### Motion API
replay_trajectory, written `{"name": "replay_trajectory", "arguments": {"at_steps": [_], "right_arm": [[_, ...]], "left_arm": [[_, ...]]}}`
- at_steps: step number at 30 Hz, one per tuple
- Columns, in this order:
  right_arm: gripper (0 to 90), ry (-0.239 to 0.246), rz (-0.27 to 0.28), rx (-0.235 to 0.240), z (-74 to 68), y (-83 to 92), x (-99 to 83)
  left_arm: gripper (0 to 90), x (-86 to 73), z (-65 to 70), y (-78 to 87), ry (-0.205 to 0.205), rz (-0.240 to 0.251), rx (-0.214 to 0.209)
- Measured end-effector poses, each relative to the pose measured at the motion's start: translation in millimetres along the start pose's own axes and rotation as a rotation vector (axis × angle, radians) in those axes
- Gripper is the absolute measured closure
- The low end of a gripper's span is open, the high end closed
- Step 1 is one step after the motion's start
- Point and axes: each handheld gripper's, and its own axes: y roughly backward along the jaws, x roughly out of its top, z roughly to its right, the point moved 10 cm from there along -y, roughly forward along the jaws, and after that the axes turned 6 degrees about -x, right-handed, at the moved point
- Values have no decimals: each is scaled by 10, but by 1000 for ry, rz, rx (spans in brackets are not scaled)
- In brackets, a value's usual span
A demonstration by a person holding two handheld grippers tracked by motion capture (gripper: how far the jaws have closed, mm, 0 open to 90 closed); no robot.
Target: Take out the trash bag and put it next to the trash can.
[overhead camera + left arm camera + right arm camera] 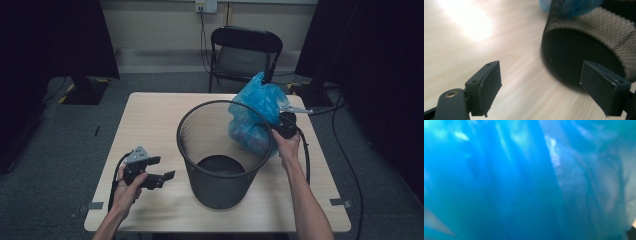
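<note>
Behind the mesh bin (223, 165), a blue bag (255, 117) partly blocks the chair (243, 52).

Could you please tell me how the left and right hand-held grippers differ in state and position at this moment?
The left hand-held gripper stands open with nothing between its jaws, while the right hand-held gripper is shut on the blue plastic bag. The left one sits low beside the black mesh wastebasket; the right one is up at its far rim. Both are black and held over the wooden table.

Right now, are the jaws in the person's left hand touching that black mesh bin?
Apart. In the high view the left gripper sits beside the mesh bin with bare table between them; the left gripper view shows its jaws open with nothing in them.
</note>
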Motion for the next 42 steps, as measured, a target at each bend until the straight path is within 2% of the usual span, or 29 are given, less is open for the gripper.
{"name": "replay_trajectory", "arguments": {"at_steps": [2, 4, 6, 8, 10, 11, 13, 15, 18, 20, 23, 24, 27, 30, 35, 36, 37, 38, 40, 42], "right_arm": [[801, 1, -9, 1, -16, -43, -50], [813, 1, -19, 2, -31, -91, -98], [823, 3, -21, -1, -54, -148, -137], [826, 2, -36, 3, -84, -220, -199], [825, -10, -31, 10, -106, -278, -244], [822, -12, -30, 15, -116, -302, -263], [812, -10, -38, 13, -127, -341, -289], [788, -15, -40, 20, -147, -368, -286], [748, -22, -30, 28, -207, -376, -231], [668, -20, -14, 30, -249, -347, -155], [484, -19, -13, 31, -282, -272, -90], [430, -19, -13, 30, -292, -238, -74], [322, -23, -5, 25, -300, -112, -43], [234, -46, 14, 23, -267, 32, -4], [168, -33, 35, 9, -238, 266, 69], [202, -33, 40, 7, -225, 305, 88], [442, -26, 48, 4, -208, 337, 110], [637, -3, 57, 13, -206, 373, 133], [781, -2, 62, 37, -214, 413, 186], [823, 14, 99, 57, -278, 451, 294]], "left_arm": [[164, -113, -14, -18, 14, -15, 23], [160, -254, -2, -69, 9, -56, 41], [167, -327, -4, -105, 1, -57, 66], [164, -407, 25, -162, -7, -90, 60], [167, -482, 53, -215, 5, -106, 41], [168, -528, 50, -235, -8, -132, 52], [163, -620, 65, -294, -1, -168, 44], [149, -648, 69, -332, -14, -173, 55], [153, -639, 45, -361, -18, -162, 97], [151, -639, 35, -370, -26, -163, 110], [142, -648, 38, -391, -66, -187, 138], [135, -652, 43, -399, -80, -197, 141], [103, -653, 51, -413, -81, -202, 133], [97, -653, 50, -414, -83, -203, 133], [91, -653, 51, -415, -87, -206, 131], [89, -654, 51, -415, -88, -207, 131], [87, -654, 51, -415, -89, -208, 131], [86, -655, 51, -416, -89, -209, 130], [84, -657, 52, -415, -89, -211, 130], [78, -657, 56, -420, -89, -210, 126]]}}
